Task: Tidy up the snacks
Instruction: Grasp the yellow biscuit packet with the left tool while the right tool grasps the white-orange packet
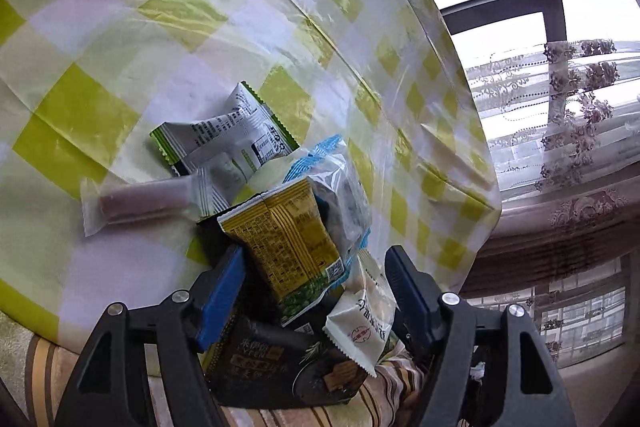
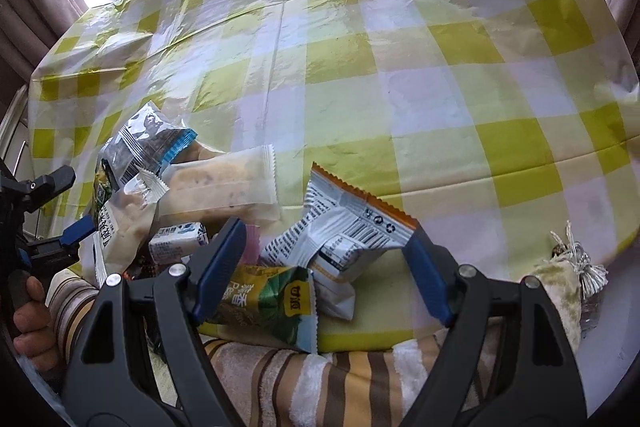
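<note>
Both hand-held grippers [image 1: 316, 291] [image 2: 324, 267] are hanging open and empty over the snack packets [image 2: 344, 227] at the worktop [image 2: 400, 67] near edge, needing one packet centred before closing.

desk [image 2: 400, 67] under yellow-white checked cloth; snack packets [image 2: 224, 183] heaped lower left, possibly overlapping a striped towel [image 2: 340, 387].

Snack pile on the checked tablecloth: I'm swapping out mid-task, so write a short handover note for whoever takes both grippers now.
Left gripper: open, jaws astride the yellow packet, pads not pressing it.
Right gripper: open, white packet with orange edge between the jaws, not clamped.
Snacks: all in one loose heap at the near edge of the checked tablecloth, including a long translucent bar and a green-trimmed white packet.
Done: nothing visibly sorted.
Left: separate and arrange every packet.
</note>
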